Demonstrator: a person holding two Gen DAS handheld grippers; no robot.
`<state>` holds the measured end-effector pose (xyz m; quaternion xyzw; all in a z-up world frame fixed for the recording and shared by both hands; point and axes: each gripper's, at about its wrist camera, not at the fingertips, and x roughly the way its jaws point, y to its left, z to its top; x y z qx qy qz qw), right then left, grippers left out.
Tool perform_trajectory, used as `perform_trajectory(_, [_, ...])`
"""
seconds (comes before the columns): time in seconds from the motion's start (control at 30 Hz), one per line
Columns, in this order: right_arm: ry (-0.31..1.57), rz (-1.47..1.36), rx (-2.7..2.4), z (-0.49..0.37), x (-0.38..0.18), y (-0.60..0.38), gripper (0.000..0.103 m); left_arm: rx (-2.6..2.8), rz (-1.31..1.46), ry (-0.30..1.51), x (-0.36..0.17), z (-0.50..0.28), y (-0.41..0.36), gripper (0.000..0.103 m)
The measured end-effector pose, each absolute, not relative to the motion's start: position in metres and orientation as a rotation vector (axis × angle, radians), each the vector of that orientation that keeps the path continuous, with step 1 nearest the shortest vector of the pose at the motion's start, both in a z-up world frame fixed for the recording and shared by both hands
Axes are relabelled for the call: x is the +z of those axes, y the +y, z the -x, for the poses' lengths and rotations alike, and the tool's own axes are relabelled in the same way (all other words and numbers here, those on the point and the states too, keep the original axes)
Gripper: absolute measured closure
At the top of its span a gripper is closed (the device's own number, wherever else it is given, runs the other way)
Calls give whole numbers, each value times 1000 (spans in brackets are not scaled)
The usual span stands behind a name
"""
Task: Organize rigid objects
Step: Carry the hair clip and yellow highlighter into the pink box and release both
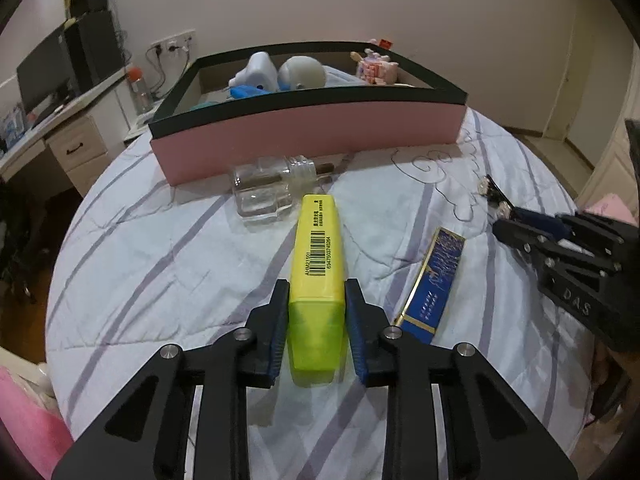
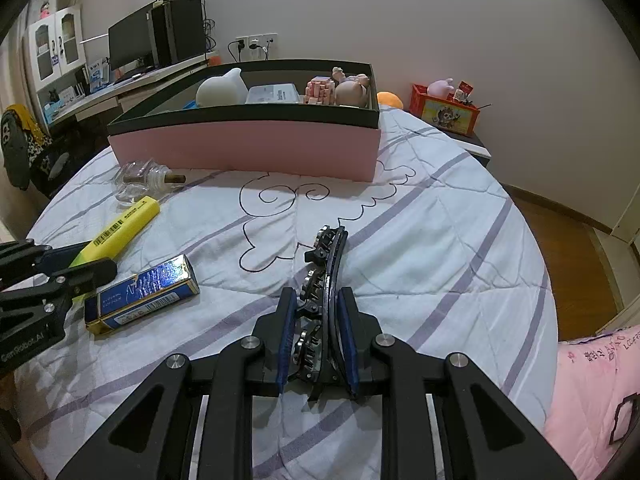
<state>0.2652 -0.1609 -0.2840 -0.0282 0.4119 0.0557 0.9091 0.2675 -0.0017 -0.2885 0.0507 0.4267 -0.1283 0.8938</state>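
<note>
Left tongs: the left tongs [image 1: 316, 320] reach forward low over the bed, their blue pads pinching the capped end of a yellow highlighter [image 1: 318, 256] that points ahead toward the box.
Right tongs: the right tongs [image 2: 316, 332] are level and low, clamped on a black hair clip [image 2: 326, 276] set with studded ornaments; the clip's far end juts out past the fingertips over the quilt.
Box: a pink box with a dark rim [image 1: 304, 136] stands ahead of both tongs, holding a white figure, a pale flat case, a pink cube and a doll-like toy.
Glass bottle: a clear bottle [image 1: 272, 188] lies on its side just beyond the highlighter's tip, close to the box wall.
Blue packet: a blue and gold packet [image 1: 434, 280] lies flat between the two tongs, right of the highlighter.
Left view only: the barcode and print on the highlighter face up; the right tongs show at the right edge, with only the tip of the clip visible.
Right view only: the clip's curved shape; the left tongs enter from the left edge; a red crate [image 2: 446, 110] sits right of the box.
Surface: a white quilt [image 2: 420, 240] with lavender stripes and a dark line drawing on a bed.
Room: a desk [image 2: 132, 80] with a monitor stands ahead to the left, wall sockets behind it, wood floor to the right.
</note>
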Motion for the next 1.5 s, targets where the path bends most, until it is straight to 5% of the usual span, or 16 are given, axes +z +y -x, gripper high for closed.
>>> perform_trajectory(0.23, [850,60,113,-265,-284,-160,82,-242,-136,894,-292,-282,-12,66])
perform_trajectory(0.33, [849,60,113,-265,-284,-159,82,-240,-125,875,-291,-280,-10,77])
perform_trajectory(0.87, [766,-92,180,-247,-267,-164,83,-234,-119,712,-255,-245,-3,77])
perform_trajectory(1.5, [419,59,226,-192,-150,-105,83,-209,-82,381,-147,-183,4,76])
